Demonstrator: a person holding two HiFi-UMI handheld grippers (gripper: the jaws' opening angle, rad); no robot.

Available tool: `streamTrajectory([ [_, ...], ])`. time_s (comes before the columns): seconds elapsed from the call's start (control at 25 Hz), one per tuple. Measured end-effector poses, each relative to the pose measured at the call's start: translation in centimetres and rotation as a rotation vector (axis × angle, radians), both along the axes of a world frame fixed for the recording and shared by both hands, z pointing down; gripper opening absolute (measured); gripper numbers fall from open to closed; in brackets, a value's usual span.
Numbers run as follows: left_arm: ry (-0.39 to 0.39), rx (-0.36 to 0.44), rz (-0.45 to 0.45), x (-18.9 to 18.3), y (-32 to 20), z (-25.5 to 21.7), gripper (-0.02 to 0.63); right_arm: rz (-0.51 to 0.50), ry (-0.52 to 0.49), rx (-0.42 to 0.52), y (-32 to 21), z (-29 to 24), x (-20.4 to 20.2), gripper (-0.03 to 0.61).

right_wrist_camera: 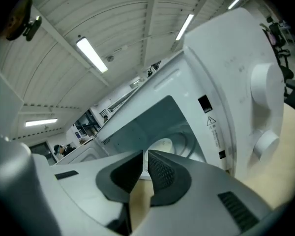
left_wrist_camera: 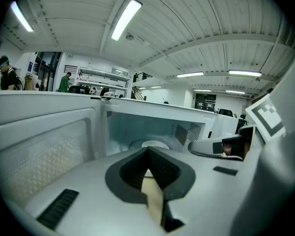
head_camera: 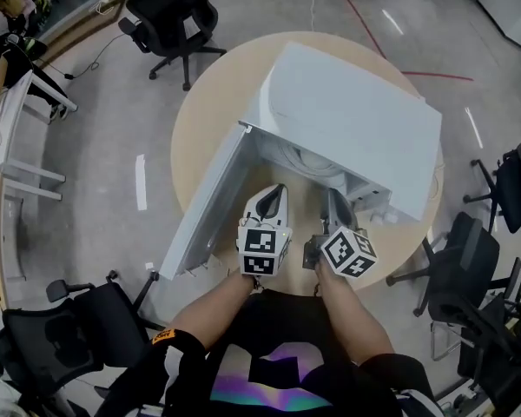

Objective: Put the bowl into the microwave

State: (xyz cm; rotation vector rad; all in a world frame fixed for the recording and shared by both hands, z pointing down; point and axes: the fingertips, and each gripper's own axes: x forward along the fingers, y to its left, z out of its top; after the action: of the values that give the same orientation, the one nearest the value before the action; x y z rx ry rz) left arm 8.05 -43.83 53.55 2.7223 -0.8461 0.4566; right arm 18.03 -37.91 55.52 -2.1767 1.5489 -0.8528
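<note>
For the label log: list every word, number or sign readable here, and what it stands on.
Warning triangle with exclamation mark: sticker on the microwave front.
Print under the triangle: too small to read.
Square patterns on the left gripper and right gripper cubes: no letters.
Orange tag on the sleeve: too blurred.

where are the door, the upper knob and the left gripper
door [head_camera: 210, 200], head view, inner face of the open panel
upper knob [right_wrist_camera: 262, 81], right gripper view, its round front
left gripper [left_wrist_camera: 147, 150], left gripper view, where its jaw tips meet
</note>
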Motion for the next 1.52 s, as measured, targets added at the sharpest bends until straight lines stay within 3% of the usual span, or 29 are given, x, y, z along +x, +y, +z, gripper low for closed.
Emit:
streamTrajectory([
  [0.16, 0.02, 0.004, 0.007, -1.3, 1.9, -0.8, 0.046, -0.062, 0.11, -0.014, 1.2, -1.4, -2.2, 0.043],
  [0.56, 0.099, 0.045, 0.007, -5.0, 5.2, -4.7, 0.046, -0.126, 0.276, -0.025, 3.8, -5.1, -6.6, 0.043],
  [1.08, 0.131, 0.081, -0.064, -9.5, 7.2, -7.1, 0.046, -0.203, 0.372, 0.037, 5.2, -8.7, -10.1, 0.043],
  [1.52, 0.123, 0.105, -0.102, -8.9, 11.3, -8.4, 0.046, -0.275, 0.425, 0.058, 9.6, -10.2, -9.5, 0.043],
])
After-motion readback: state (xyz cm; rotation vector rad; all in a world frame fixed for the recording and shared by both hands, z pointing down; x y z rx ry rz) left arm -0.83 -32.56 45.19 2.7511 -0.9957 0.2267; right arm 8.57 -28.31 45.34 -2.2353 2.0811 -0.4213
